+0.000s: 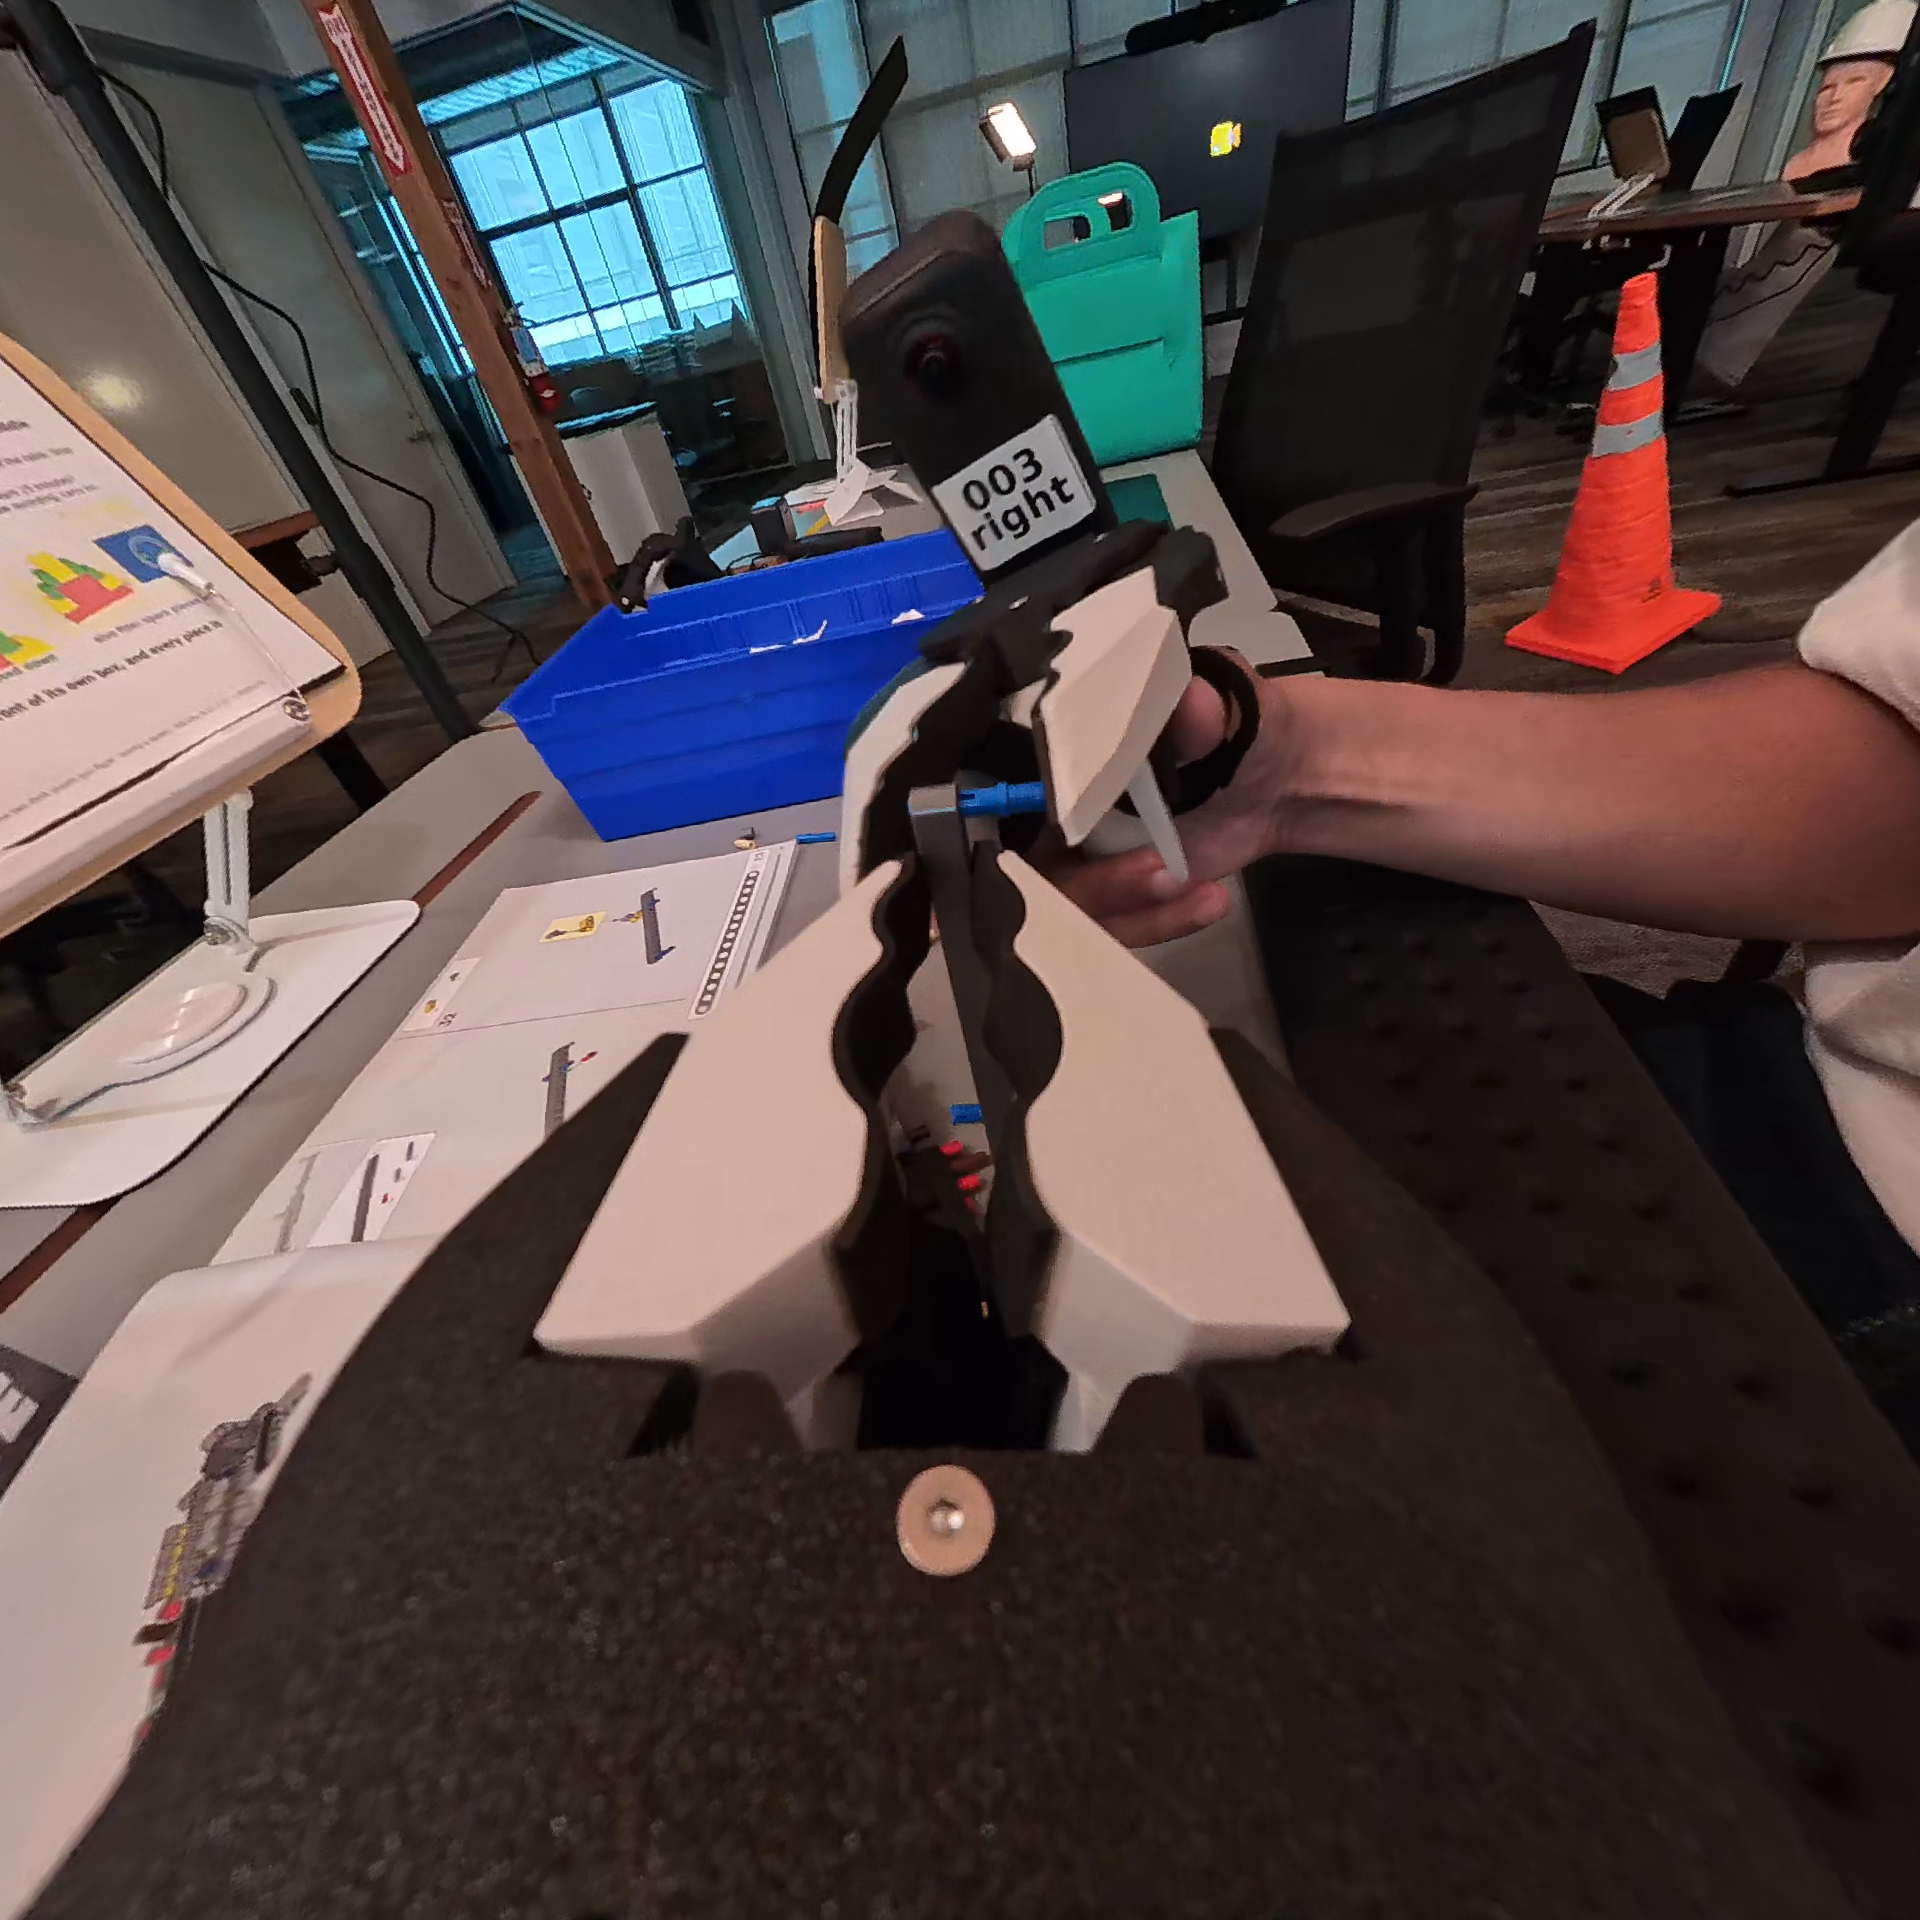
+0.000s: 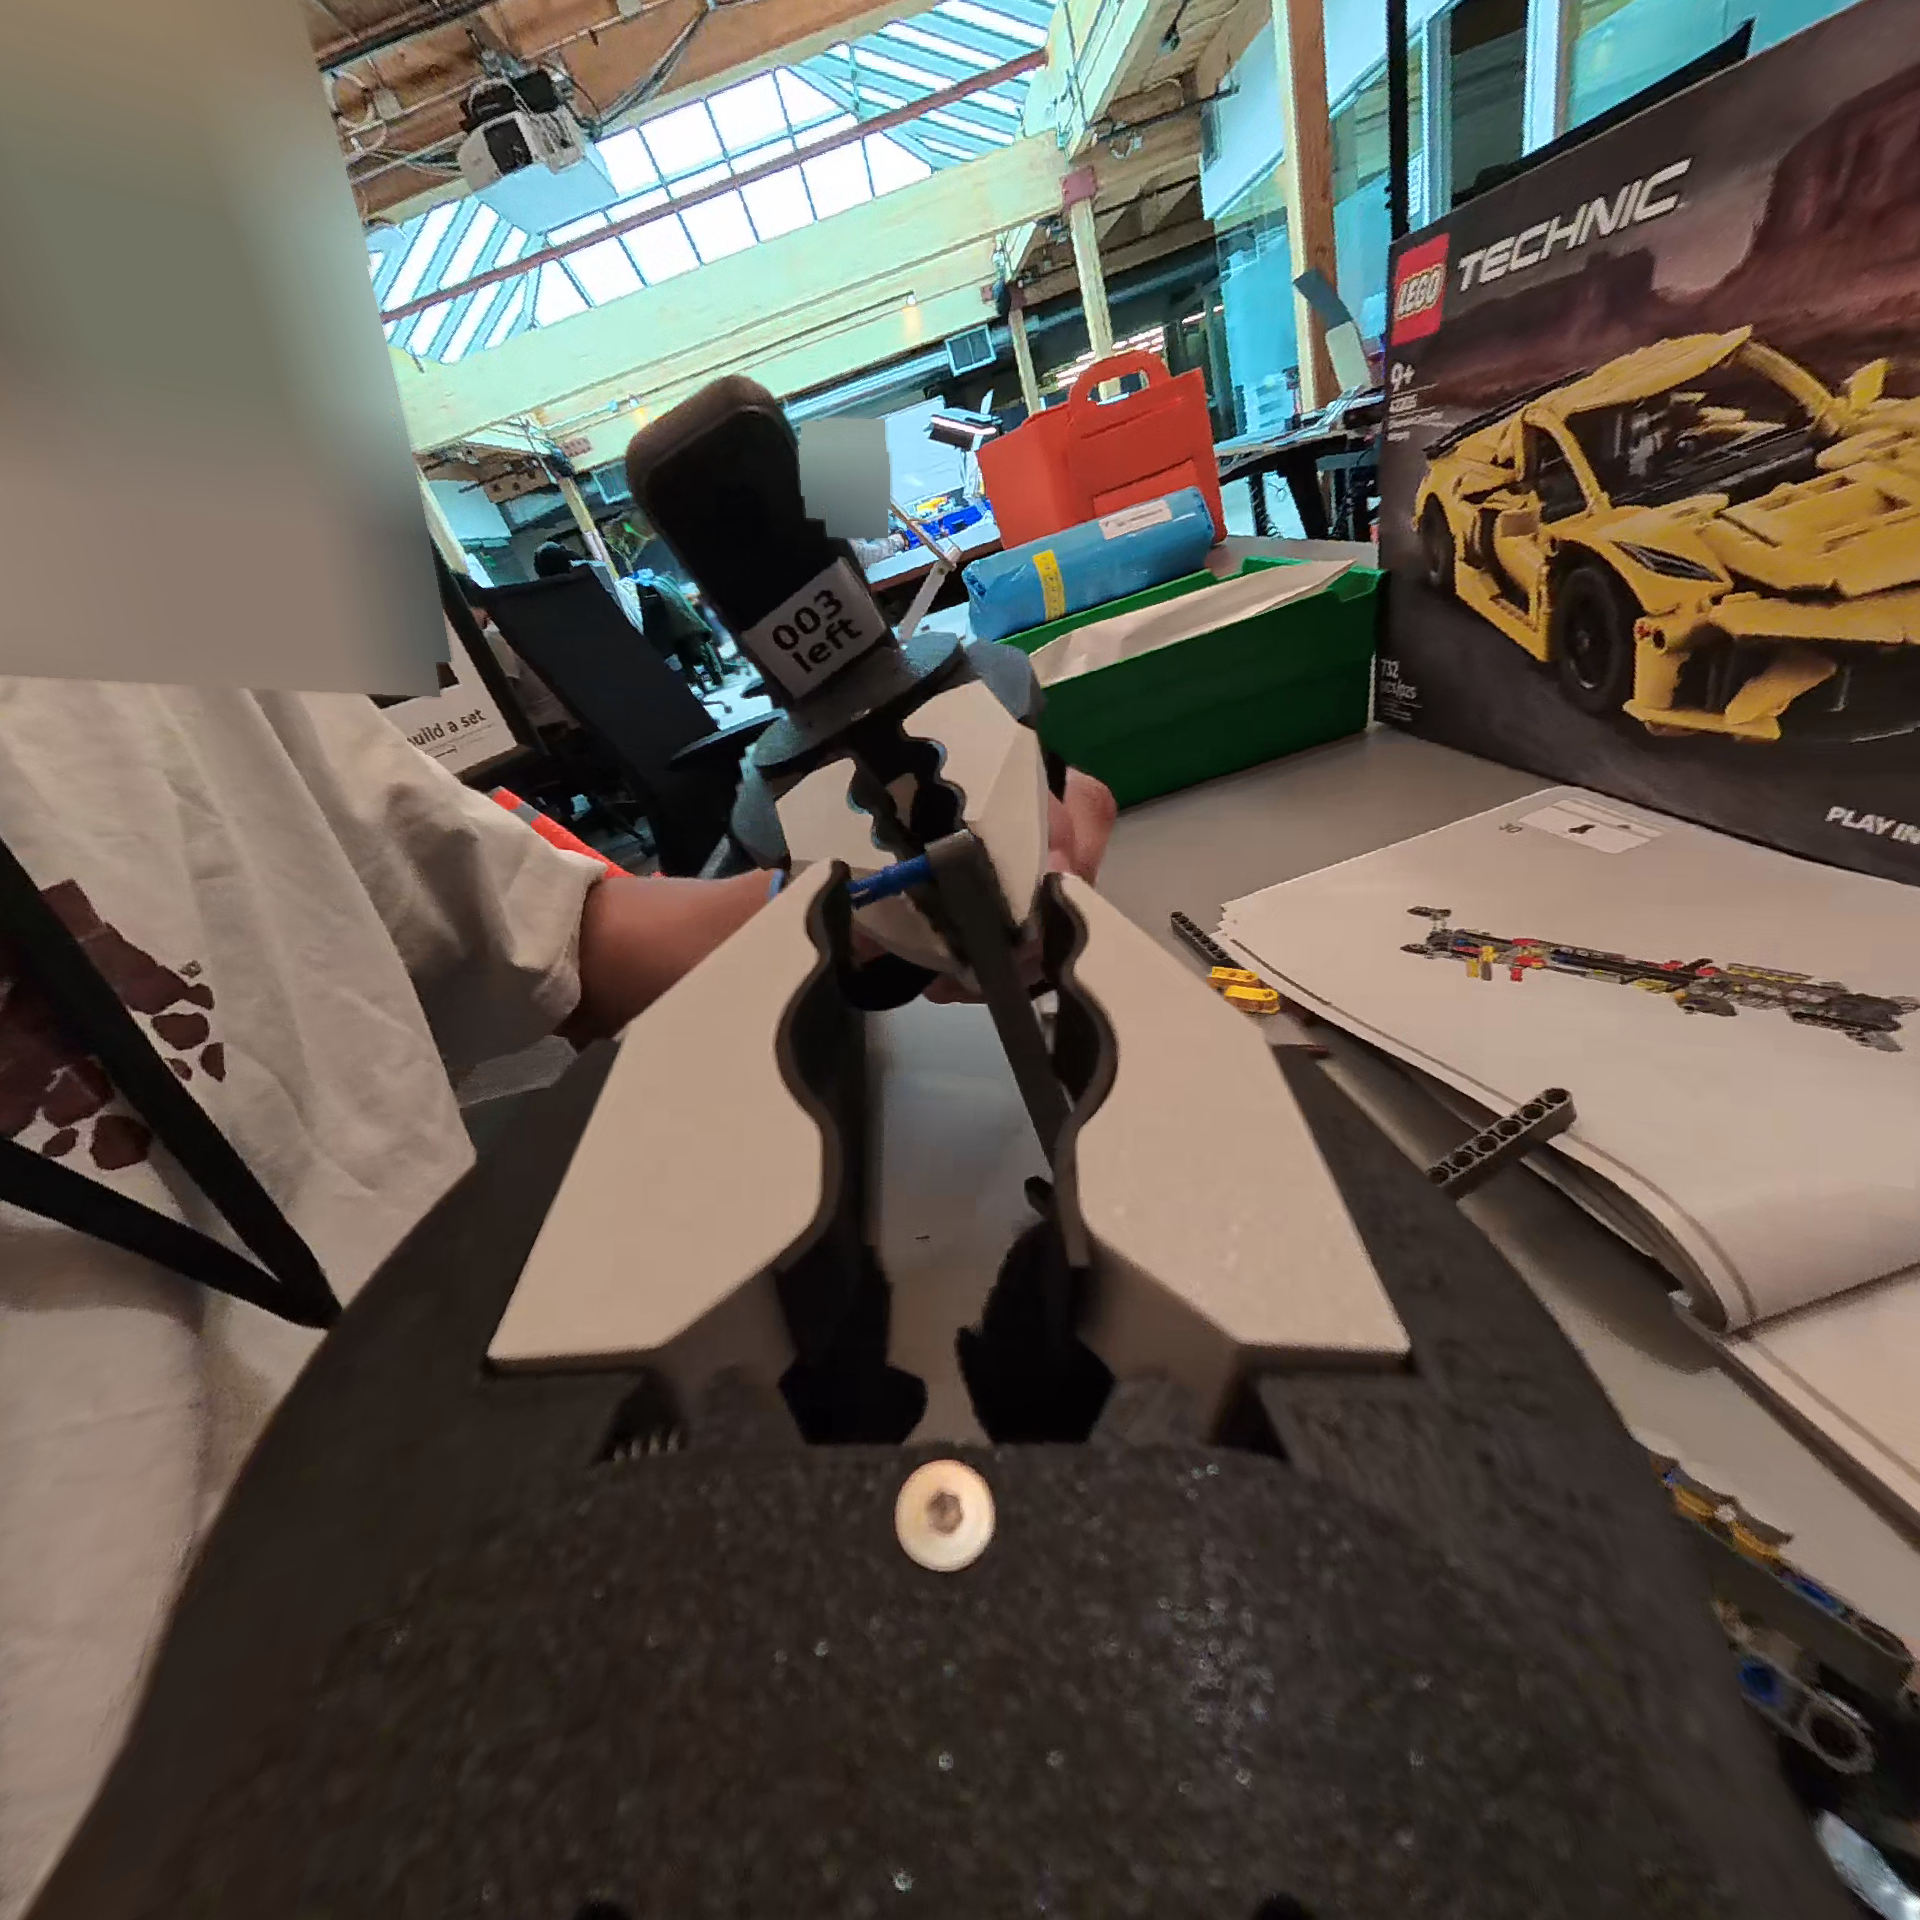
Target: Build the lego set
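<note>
A long dark grey beam (image 1: 971, 1039) stands between the fingers of my left gripper (image 1: 951, 873), which is shut on its lower part. A blue pin (image 1: 992, 800) sticks sideways out of the beam's top end. My right gripper (image 2: 945, 888) faces the left one and closes around that top end. One pad touches the tip of the blue pin (image 2: 888, 878) and the other lies against the beam (image 2: 1013, 1018). Each gripper also shows in the other's view: the right gripper (image 1: 982, 831) and the left gripper (image 2: 925, 821). Both are held above the table.
An open instruction booklet (image 2: 1558, 1039) lies on the table with a loose dark beam (image 2: 1501, 1138) on it and yellow pieces (image 2: 1242, 987) beside it. The set's box (image 2: 1662, 468) and a green bin (image 2: 1216, 675) stand behind. A blue bin (image 1: 727, 686) and small red pins (image 1: 956, 1164) are nearby. Only a small space, under 4 cm, lies between the two pairs of fingers.
</note>
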Demonstrator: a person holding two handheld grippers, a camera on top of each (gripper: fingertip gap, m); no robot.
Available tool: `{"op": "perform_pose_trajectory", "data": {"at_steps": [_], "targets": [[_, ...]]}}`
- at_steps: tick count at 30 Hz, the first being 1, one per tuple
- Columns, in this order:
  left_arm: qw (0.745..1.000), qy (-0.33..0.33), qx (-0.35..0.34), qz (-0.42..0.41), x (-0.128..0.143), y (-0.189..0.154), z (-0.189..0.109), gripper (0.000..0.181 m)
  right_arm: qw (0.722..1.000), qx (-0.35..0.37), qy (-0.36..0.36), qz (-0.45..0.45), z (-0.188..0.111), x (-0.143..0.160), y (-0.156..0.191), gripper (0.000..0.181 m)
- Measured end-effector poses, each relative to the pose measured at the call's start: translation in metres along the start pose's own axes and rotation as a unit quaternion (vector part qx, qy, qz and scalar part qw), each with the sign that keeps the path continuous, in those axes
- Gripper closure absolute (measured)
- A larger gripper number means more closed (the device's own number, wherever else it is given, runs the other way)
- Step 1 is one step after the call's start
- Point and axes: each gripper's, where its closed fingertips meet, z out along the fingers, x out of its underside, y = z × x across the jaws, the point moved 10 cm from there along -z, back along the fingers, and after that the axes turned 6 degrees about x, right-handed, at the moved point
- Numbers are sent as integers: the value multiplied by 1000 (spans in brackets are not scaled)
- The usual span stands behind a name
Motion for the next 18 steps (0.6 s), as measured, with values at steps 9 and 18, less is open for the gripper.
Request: {"op": "perform_pose_trajectory", "data": {"at_steps": [9, 18], "targets": [[1000, 9, 4, 7, 1, -3, 1, 175, 999, 9, -1, -47, -1, 3, 3, 148], [1000, 7, 1, -3, 0, -3, 2, 174, 997, 16, -23, -71, -2, 2, 2, 154]]}}
